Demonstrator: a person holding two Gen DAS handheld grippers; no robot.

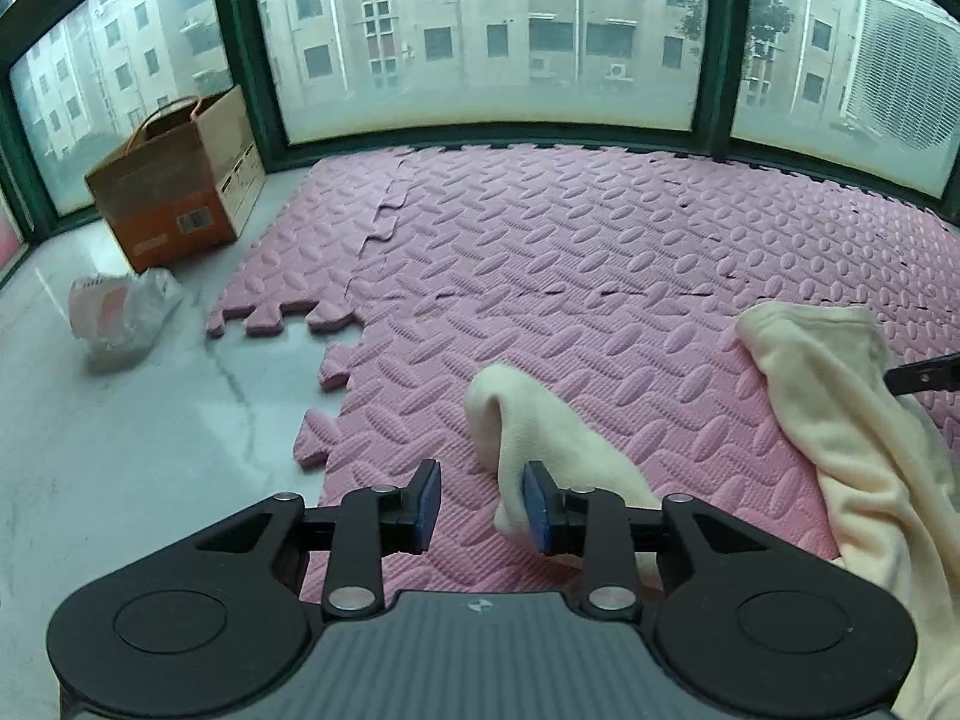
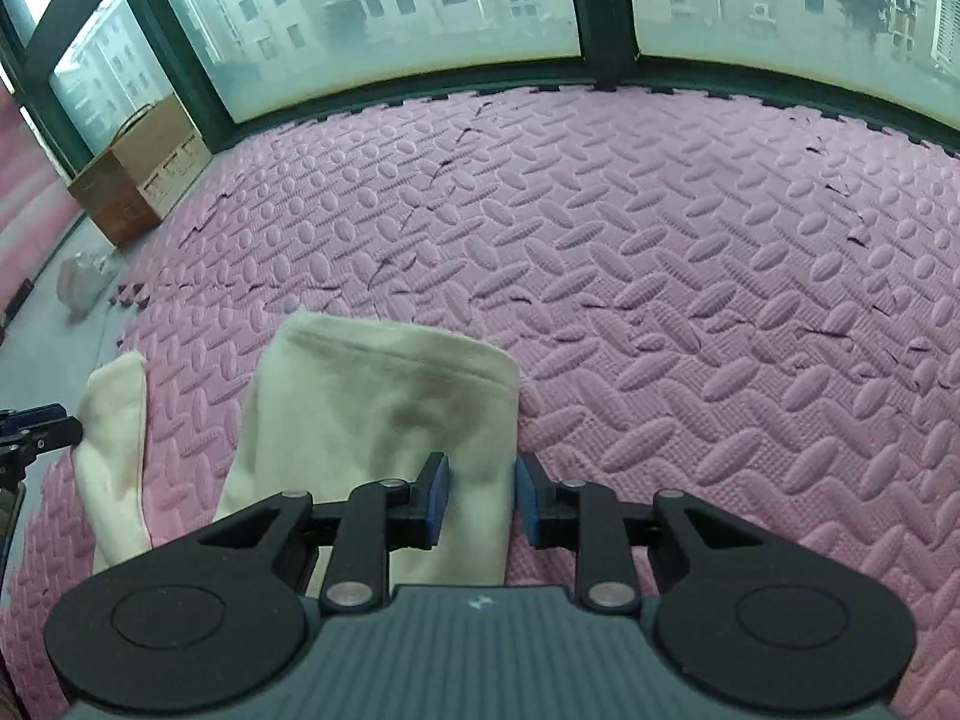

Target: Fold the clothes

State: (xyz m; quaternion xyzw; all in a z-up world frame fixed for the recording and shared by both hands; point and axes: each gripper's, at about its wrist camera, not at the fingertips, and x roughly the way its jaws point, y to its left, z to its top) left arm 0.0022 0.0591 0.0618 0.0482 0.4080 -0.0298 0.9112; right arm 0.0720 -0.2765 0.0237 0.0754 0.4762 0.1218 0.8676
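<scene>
Cream garment point(image 2: 384, 420) on pink foam mat point(image 2: 660, 300) by windows point(image 1: 480, 30), both tongs point(image 1: 481, 501) point(image 2: 481, 498) spread.

Ahead of my right gripper point(image 2: 478, 501) the mat point(image 2: 660, 276) lies bare up to the window frame point(image 2: 606, 12), wide room to pass; the garment point(image 2: 384, 420) fills the near left; from the left wrist, a box point(image 1: 180, 186) and a bag point(image 1: 120, 312) stand on the floor point(image 1: 120, 450) far left, well apart from the cloth.

The garment point(image 2: 384, 420) lies on the mat point(image 2: 660, 300); the box point(image 1: 180, 186) stands far left beside the window point(image 1: 480, 30).
</scene>
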